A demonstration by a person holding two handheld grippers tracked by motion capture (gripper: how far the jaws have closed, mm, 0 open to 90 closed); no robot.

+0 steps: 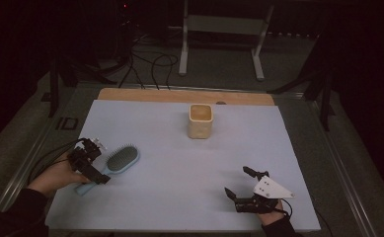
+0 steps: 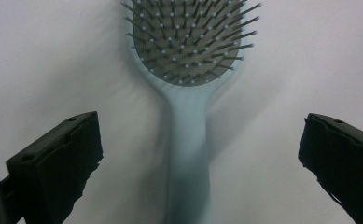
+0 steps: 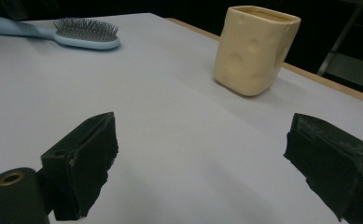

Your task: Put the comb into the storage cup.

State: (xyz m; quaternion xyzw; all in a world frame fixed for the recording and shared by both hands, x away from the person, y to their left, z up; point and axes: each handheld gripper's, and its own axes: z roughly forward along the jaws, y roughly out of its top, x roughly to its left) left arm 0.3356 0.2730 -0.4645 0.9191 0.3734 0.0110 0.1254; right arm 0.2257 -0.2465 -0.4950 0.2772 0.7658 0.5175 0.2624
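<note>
Over the hairbrush point(image 2: 188, 140) handle, left gripper point(image 2: 200, 154) jaws gape — right gripper point(image 3: 202, 163) jaws wide too.

Dim room, dark surround; the mat point(image 1: 179, 163) lit softly from above. Handle blurs near the left jaws.

1. One light blue hairbrush point(image 1: 115, 164) lies on the surface, bristles up.
2. One cream-yellow cup point(image 1: 200, 120) with dimpled sides stands upright.
3. One pale sheet point(image 1: 189, 163) covers the surface.
4. Two claws: the left claw point(image 1: 92, 160) and the right claw point(image 1: 240, 181), one in each hand.
5. Two hands hold them.
</note>
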